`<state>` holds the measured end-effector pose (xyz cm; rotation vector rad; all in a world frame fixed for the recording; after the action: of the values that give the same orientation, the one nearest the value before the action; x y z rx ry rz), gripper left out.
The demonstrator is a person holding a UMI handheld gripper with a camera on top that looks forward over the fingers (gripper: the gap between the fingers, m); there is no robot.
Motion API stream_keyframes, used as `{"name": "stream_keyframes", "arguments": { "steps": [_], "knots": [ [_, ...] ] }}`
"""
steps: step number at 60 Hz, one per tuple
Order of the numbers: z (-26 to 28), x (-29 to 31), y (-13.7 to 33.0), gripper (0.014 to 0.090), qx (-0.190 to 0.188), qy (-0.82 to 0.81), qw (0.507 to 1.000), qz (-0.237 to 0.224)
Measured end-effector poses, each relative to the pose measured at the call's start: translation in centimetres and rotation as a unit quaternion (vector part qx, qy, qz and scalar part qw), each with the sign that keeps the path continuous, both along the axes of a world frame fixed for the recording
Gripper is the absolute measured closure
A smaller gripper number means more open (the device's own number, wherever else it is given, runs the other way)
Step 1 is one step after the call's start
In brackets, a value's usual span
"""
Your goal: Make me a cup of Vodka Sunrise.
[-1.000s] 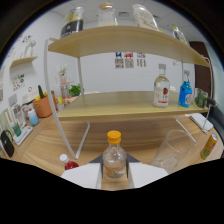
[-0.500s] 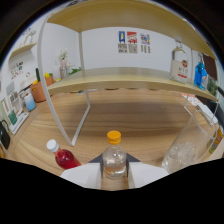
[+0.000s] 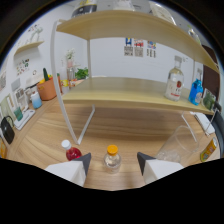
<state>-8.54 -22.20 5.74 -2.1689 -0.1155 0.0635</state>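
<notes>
1. Orange-capped clear bottle (image 3: 112, 159) stands upright on the wooden table (image 3: 125, 131), between my gripper (image 3: 113, 162) fingers with a gap on each side. Fingers are spread apart, nothing clamped.
2. My read: that bottle is the juice or spirit for the Vodka Sunrise, parked near the front edge so it is easy to reach. It rests on its own base, not on me.
3. Red bottle with a white cap (image 3: 71, 151) sits just beside the left finger, touching nothing I can make out. Probably the grenadine, kept close for the same reason.
4. Clear glass cup (image 3: 178, 145) stands beyond the right finger, well apart from both bottles. Looks empty, so I judge no pour has gone in; can't be sure through the glass.
5. Surface: light wood grain, lying flat and matte, under a two-tier wooden shelf on white legs (image 3: 131, 91).
6. Lower shelf holds a clear labelled bottle (image 3: 174, 85) and a blue bottle (image 3: 195, 92) toward the right end; those may be spare ingredients.
7. Room: white wall with small posters (image 3: 137, 47), an orange pot (image 3: 47, 89) and green plants (image 3: 80, 74) at the left, more clutter on a side ledge too small to name.
</notes>
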Motion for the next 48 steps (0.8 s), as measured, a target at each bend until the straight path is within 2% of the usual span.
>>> {"name": "stream_keyframes", "arguments": {
  "steps": [8,17,35,41,48],
  "knots": [
    [5.3,0.7,-1.8,0.0187,0.025,0.005,1.0,0.001],
    [9.2,3.3,-4.7,0.0187,0.034,0.007,0.999,-0.013],
    [10.0,11.2,-10.3,0.0183,0.036,-0.014,0.998,-0.048],
    [13.3,13.5,-9.4,0.018,0.063,-0.003,0.996,-0.061],
    [20.0,16.4,-6.0,0.0181,0.124,0.001,0.99,-0.068]
  ]
}}
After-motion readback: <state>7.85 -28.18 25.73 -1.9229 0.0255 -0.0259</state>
